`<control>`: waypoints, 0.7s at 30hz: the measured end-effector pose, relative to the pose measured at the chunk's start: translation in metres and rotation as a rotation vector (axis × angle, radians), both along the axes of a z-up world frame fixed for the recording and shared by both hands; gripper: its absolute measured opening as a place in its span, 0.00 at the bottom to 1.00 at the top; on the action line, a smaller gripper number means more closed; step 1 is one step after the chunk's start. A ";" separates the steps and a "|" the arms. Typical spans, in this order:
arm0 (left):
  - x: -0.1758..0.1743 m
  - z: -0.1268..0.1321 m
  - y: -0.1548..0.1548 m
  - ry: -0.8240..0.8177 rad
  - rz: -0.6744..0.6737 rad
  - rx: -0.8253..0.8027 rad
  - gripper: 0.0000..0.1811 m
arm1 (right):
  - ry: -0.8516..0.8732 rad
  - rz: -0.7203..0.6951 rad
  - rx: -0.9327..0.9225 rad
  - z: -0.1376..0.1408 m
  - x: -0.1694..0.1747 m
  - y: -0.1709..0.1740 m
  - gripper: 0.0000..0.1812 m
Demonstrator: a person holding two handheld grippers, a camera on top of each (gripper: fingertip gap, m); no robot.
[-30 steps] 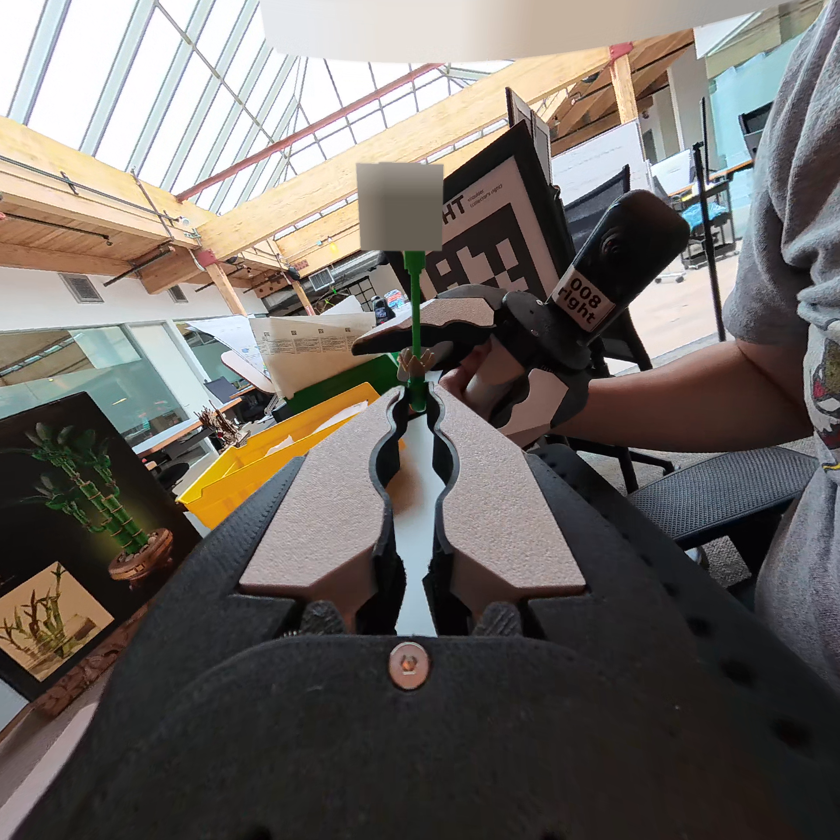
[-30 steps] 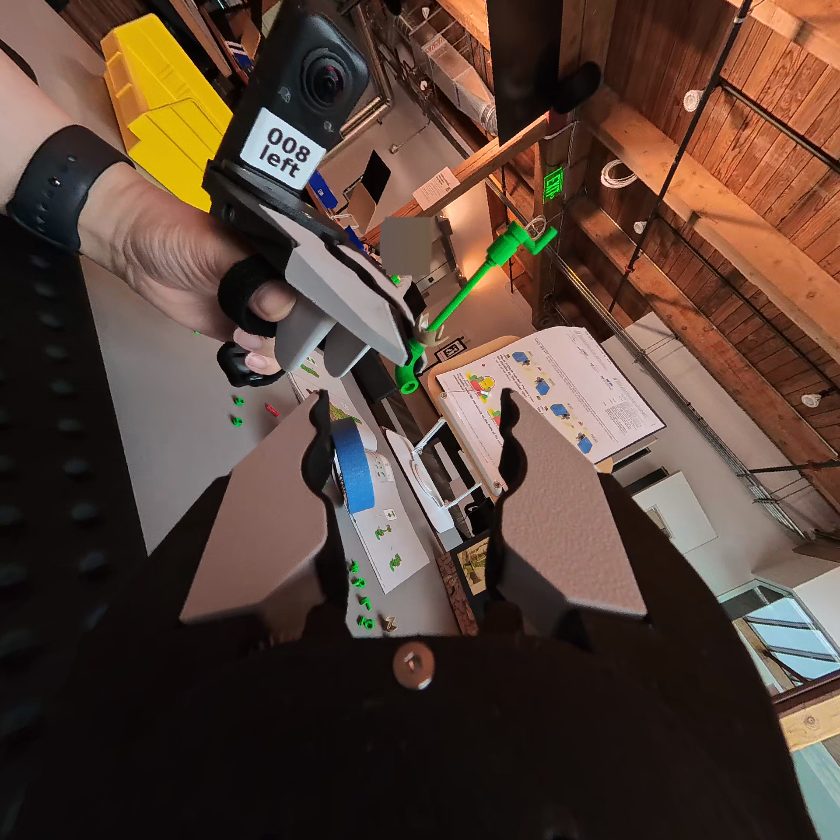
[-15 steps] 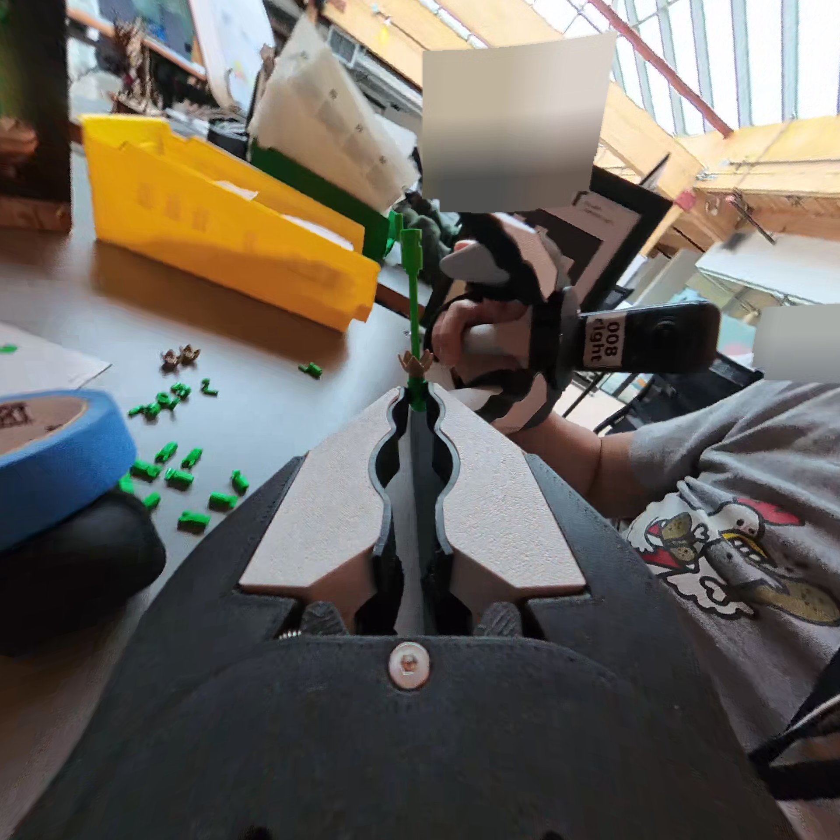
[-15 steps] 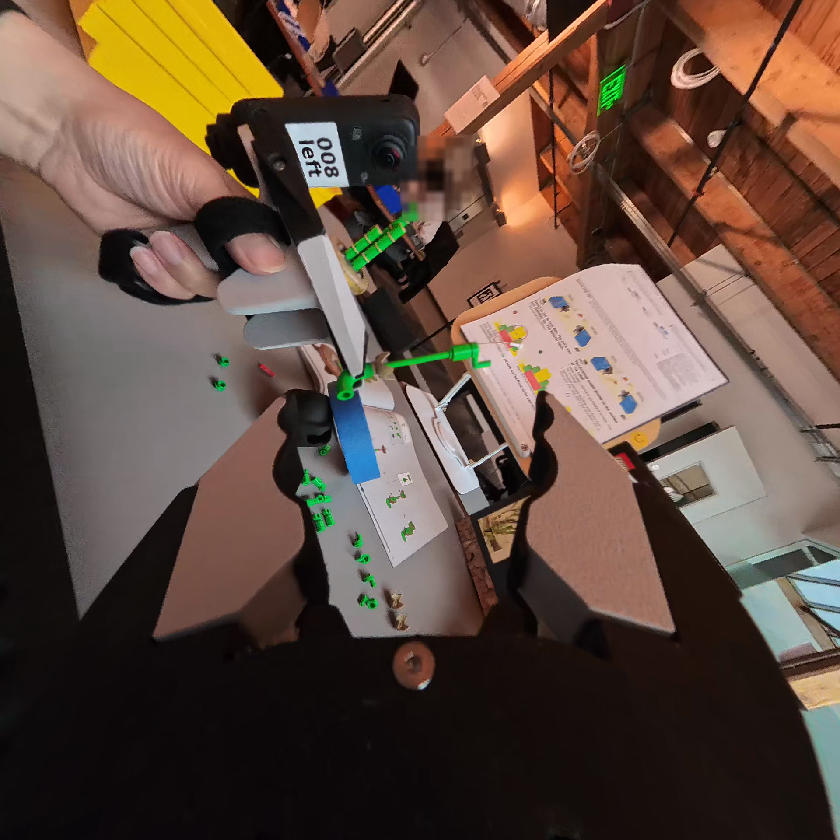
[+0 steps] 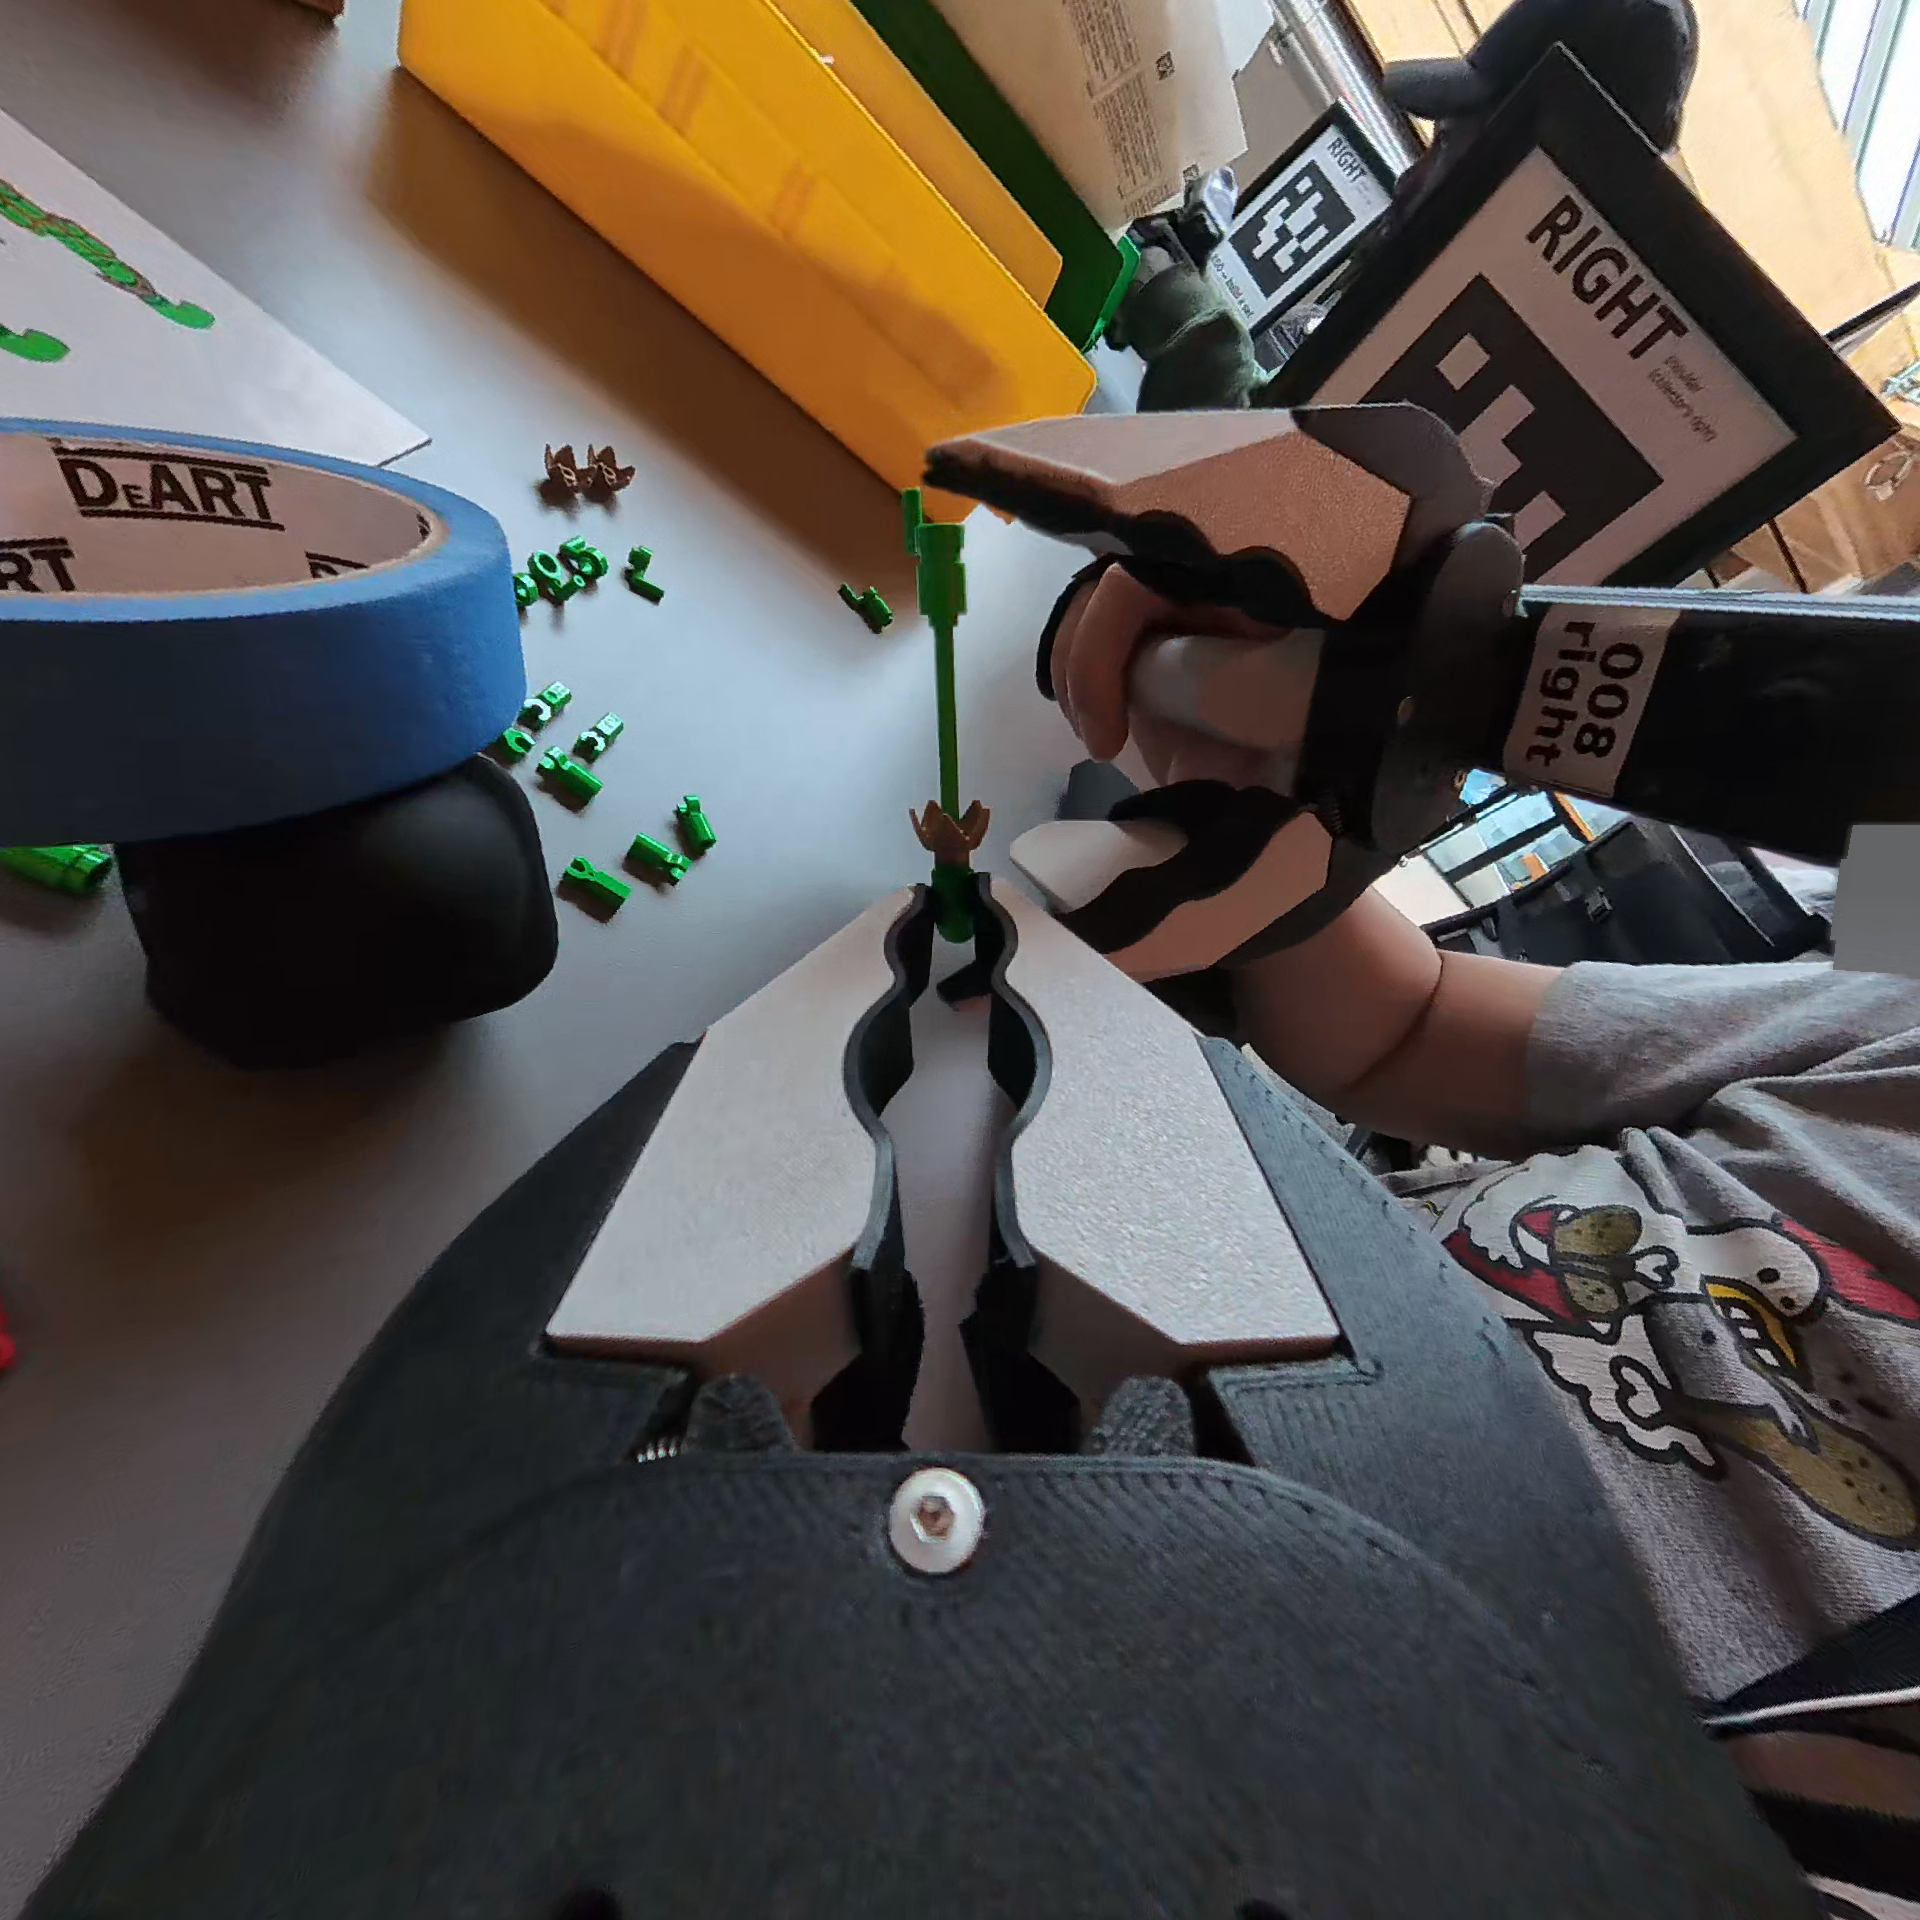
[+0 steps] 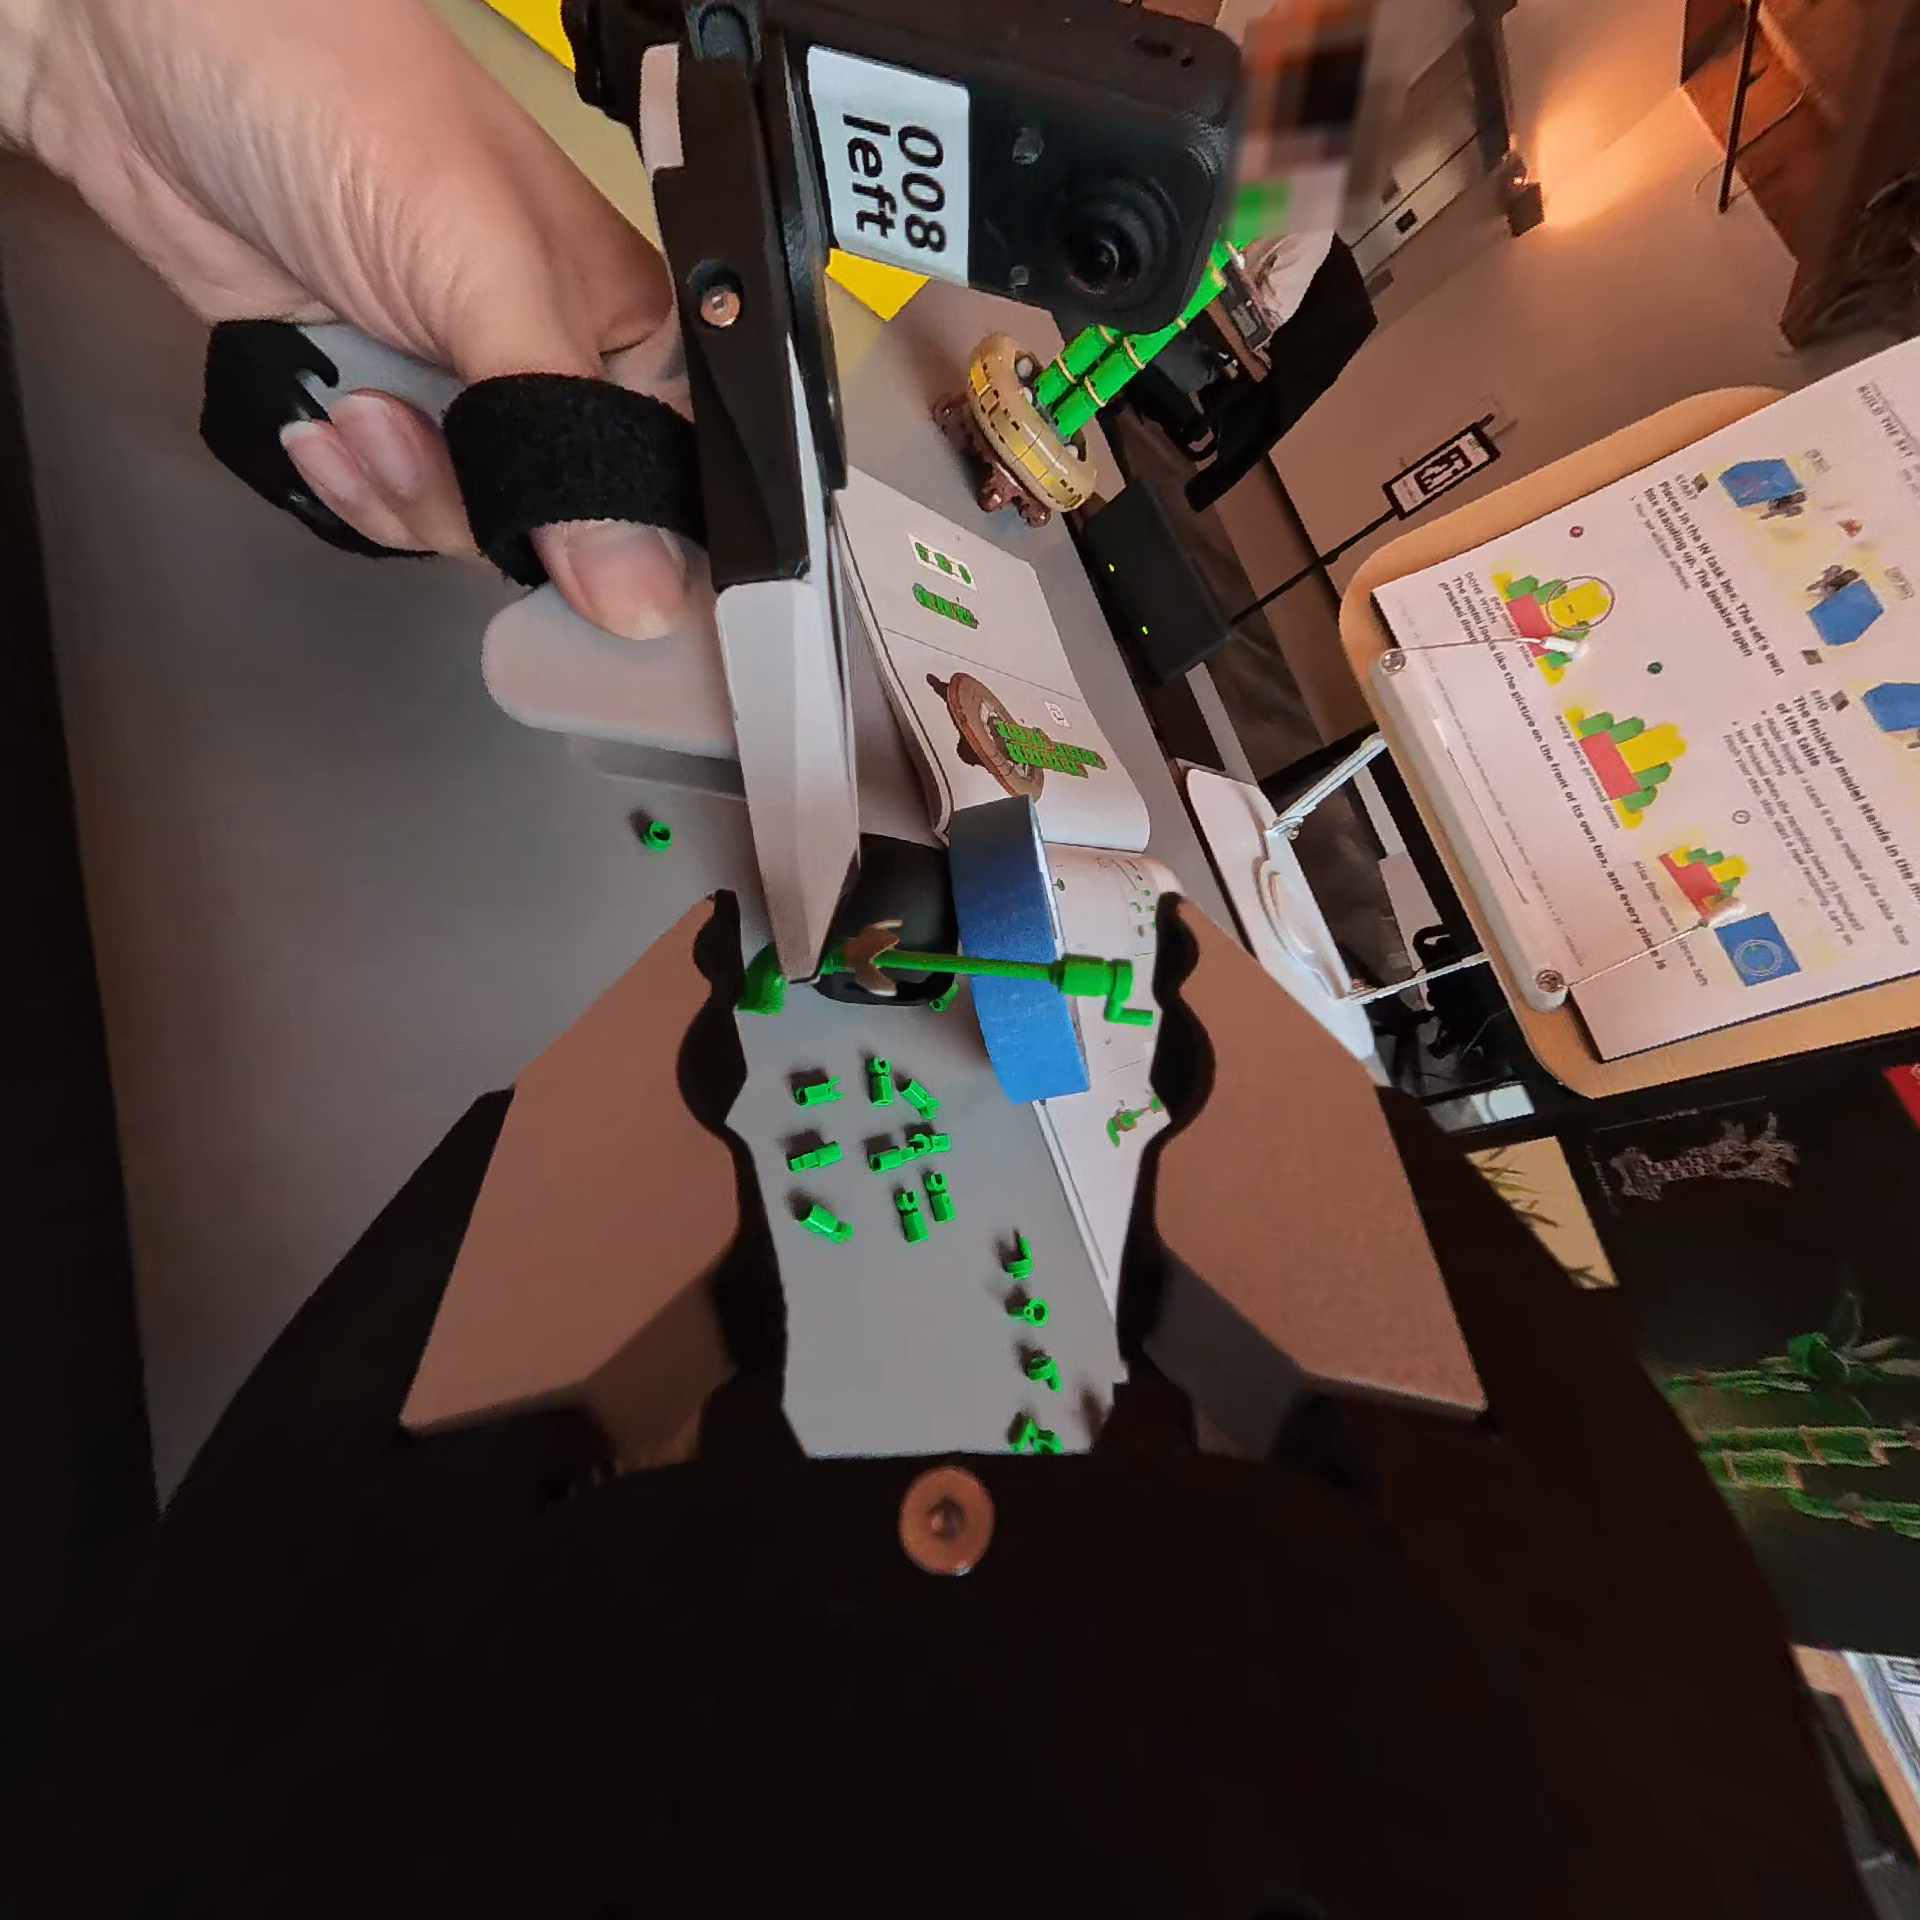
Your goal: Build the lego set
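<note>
My left gripper (image 5: pixel 951 906) is shut on the bottom end of a thin green lego stem (image 5: pixel 943 675). The stem has a brown petal piece (image 5: pixel 948 826) near my fingertips and a green connector at its far end. In the right wrist view the left gripper (image 6: pixel 798 951) holds the stem (image 6: pixel 977 966) level above the table. My right gripper (image 6: pixel 945 925) is open and empty, with the stem spanning the gap between its fingertips. In the left wrist view the right gripper (image 5: pixel 977 665) stands open just right of the stem.
Loose green pieces (image 6: pixel 883 1153) lie on the grey table (image 5: pixel 260 1195) under the stem. A blue tape roll (image 5: pixel 239 623) rests on a black object at the left. A yellow bin (image 5: pixel 748 229), an open booklet (image 6: pixel 997 675), a partly built potted model (image 6: pixel 1039 436) and an instruction sheet (image 6: pixel 1662 727) stand behind. Both grippers' tips are close together, under 4 cm apart.
Both grippers have tilted down from pointing up at the roof to facing the table. The left gripper kept hold of the stem, which now lies between the right gripper's open fingers.
</note>
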State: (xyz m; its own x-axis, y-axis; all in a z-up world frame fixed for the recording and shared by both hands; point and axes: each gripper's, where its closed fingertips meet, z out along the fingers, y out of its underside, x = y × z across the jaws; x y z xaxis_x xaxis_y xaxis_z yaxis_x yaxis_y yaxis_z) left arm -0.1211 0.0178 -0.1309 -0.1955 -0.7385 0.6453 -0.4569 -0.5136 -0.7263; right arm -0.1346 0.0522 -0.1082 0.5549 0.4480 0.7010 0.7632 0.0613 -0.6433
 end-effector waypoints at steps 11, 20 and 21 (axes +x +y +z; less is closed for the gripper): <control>0.002 -0.002 -0.001 -0.005 0.005 0.011 0.03 | 0.030 -0.039 -0.015 -0.008 0.008 0.001 0.42; 0.002 0.010 0.001 -0.066 0.004 -0.062 0.04 | 0.029 0.004 0.049 -0.001 0.007 -0.006 0.30; 0.002 0.008 -0.001 -0.061 -0.004 -0.057 0.04 | 0.036 0.010 0.040 -0.002 0.006 -0.006 0.30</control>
